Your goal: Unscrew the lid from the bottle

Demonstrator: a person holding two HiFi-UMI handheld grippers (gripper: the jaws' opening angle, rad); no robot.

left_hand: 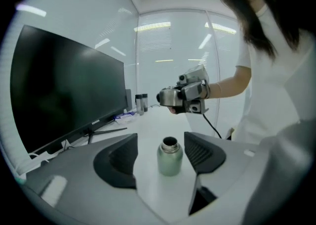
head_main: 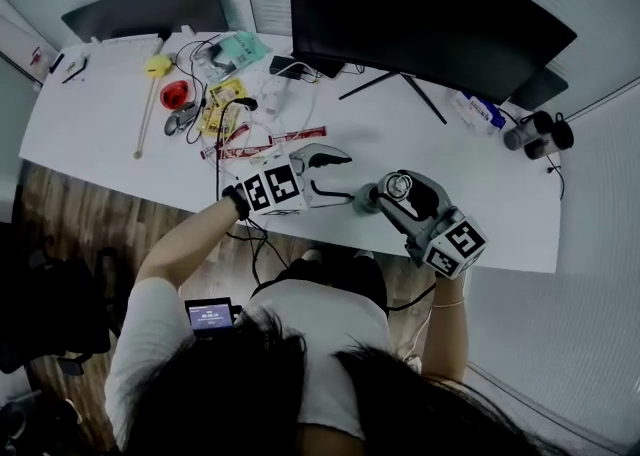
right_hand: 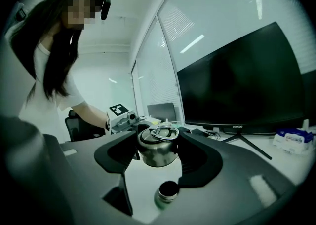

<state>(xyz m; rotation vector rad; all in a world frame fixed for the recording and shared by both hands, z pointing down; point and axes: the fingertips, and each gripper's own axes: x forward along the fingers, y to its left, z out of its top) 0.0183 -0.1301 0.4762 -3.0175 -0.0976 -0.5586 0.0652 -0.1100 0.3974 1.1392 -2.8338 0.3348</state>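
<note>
A small metal bottle (left_hand: 170, 157) stands upright on the white table (head_main: 100, 144) with its mouth uncovered. It sits between the wide-spread jaws of my left gripper (left_hand: 160, 141), with a gap on each side. In the head view the bottle (head_main: 366, 200) is just past the left gripper (head_main: 345, 176). My right gripper (right_hand: 158, 146) is shut on the round metal lid (right_hand: 157, 147), which has a wire ring on top. It holds the lid in the air above and clear of the bottle (right_hand: 167, 193). The head view shows the lid (head_main: 398, 185) in the right gripper (head_main: 397, 191).
A large dark monitor (head_main: 420, 14) on a thin stand fills the back of the table. Cables, yellow packets and a red object (head_main: 175, 96) clutter the far left. Two dark containers (head_main: 535, 132) and a tissue pack (head_main: 478, 109) lie at the right. The table's front edge runs just below both grippers.
</note>
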